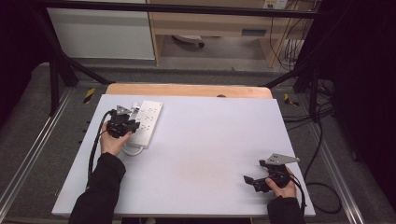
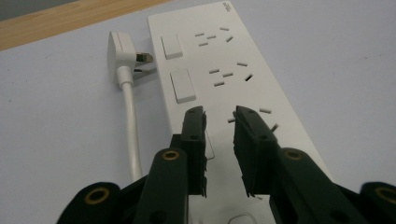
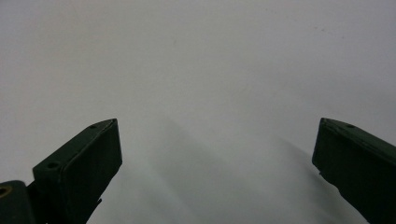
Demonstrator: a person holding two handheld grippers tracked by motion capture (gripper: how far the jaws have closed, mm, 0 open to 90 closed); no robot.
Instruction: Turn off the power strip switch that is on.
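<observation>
Two narrowly parted jaws of the left gripper (image 2: 219,116) hover over the power strip (image 2: 243,84), gripping nothing.

On my worktop (image 1: 196,154), the power strip (image 1: 147,122) lies far left, toward the back edge — its plug (image 2: 122,53) just beside it. My left gripper (image 1: 122,125) sits over the strip's near end; my right gripper (image 1: 261,179) is well apart, at the near right corner.

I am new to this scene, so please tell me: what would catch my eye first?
First, the white power strip at the table's far left, its plug lying unplugged beside it. The left tool hovers above its sockets, jaws narrowly apart. The right tool waits wide open near the white tabletop's right corner.
</observation>
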